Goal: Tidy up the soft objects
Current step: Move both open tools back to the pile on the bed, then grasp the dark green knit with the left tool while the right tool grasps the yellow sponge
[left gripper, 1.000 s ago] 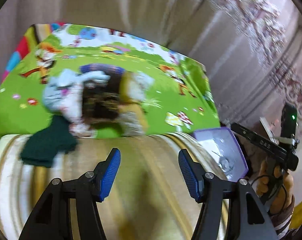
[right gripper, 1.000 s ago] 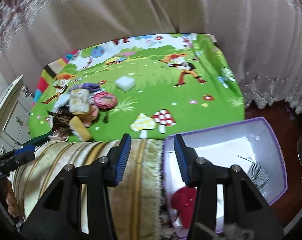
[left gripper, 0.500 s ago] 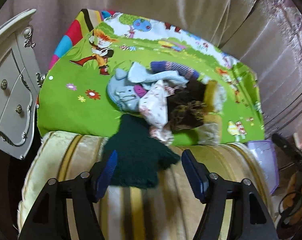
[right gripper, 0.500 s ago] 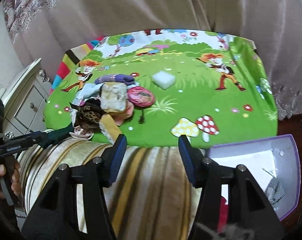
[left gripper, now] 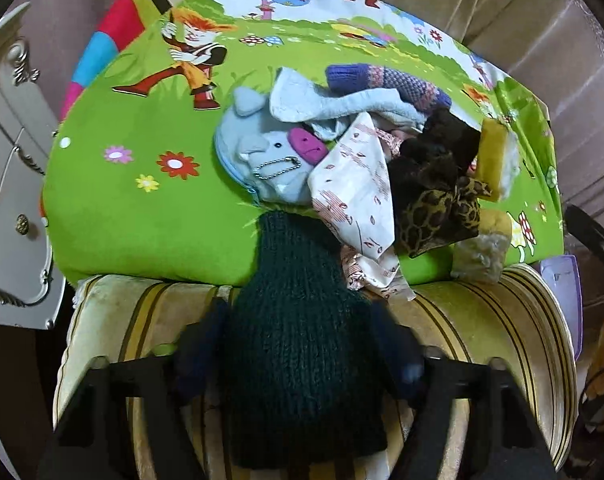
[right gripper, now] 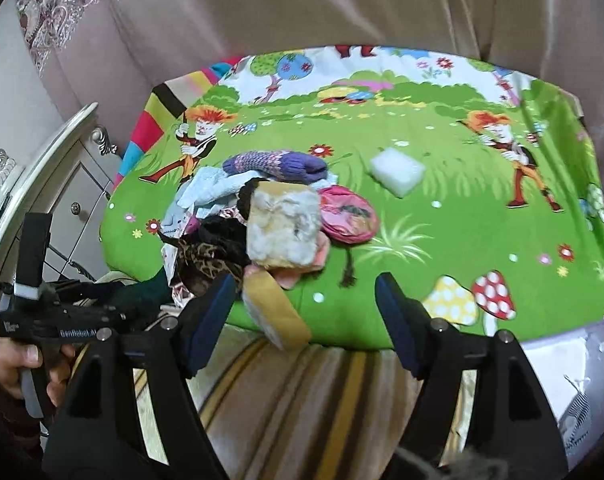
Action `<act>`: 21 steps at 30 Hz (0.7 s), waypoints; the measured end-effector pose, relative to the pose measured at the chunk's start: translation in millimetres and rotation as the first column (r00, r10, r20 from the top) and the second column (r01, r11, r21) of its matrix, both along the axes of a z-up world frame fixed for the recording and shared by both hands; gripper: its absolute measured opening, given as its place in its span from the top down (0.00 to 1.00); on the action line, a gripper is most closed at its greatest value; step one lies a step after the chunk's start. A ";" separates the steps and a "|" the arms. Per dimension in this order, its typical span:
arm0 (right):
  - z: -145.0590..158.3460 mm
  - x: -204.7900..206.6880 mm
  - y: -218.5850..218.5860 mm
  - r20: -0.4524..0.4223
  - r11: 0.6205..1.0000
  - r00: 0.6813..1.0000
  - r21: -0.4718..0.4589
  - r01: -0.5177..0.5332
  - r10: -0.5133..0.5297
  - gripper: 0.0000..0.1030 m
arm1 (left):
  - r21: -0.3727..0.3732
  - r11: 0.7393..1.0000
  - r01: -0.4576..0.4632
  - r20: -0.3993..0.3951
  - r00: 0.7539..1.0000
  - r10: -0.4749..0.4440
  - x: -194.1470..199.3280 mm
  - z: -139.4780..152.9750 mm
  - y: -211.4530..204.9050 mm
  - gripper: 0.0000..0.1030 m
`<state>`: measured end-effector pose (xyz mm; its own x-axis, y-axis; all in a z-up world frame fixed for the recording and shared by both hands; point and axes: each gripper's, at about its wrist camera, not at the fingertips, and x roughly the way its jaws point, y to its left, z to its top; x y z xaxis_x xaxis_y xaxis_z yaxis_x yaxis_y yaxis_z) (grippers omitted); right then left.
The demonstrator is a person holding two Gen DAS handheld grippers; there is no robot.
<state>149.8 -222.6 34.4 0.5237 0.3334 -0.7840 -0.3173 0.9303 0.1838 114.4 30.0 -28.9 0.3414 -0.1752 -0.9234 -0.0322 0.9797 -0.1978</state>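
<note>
A pile of soft things lies on the green cartoon blanket: a grey plush toy, a pale blue cloth, a purple knitted sock, a white patterned cloth, a leopard-print fabric and yellow sponges. A dark green knitted piece hangs over the striped bed end. My left gripper is open with its fingers on either side of the knitted piece. My right gripper is open and empty over the bed end, near a yellow sponge. A white sponge lies apart.
A striped cream bed end runs along the near side. A purple-rimmed bin stands at the right. A white dresser stands at the left. Curtains hang behind the bed. A pink round pouch lies beside the pile.
My left gripper has swung left and come forward over the dark green knitted piece, which now lies between its fingers. My right gripper has moved left, away from the bin, toward the pile.
</note>
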 end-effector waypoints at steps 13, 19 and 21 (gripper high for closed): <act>-26.4 44.2 36.6 -0.022 0.999 0.999 -0.005 -0.041 0.041 0.26 | -0.046 0.995 -0.084 0.079 0.993 0.087 -22.7 12.2 13.4 0.86; -33.9 56.4 45.1 -0.023 0.999 0.998 0.005 -0.052 0.052 0.27 | -0.056 0.985 -0.164 0.136 0.976 0.170 -35.7 22.5 27.7 0.86; -35.9 58.1 46.0 -0.029 0.999 0.998 0.008 -0.051 0.051 0.41 | -0.030 0.982 -0.189 0.174 0.966 0.191 -38.8 29.7 28.9 0.86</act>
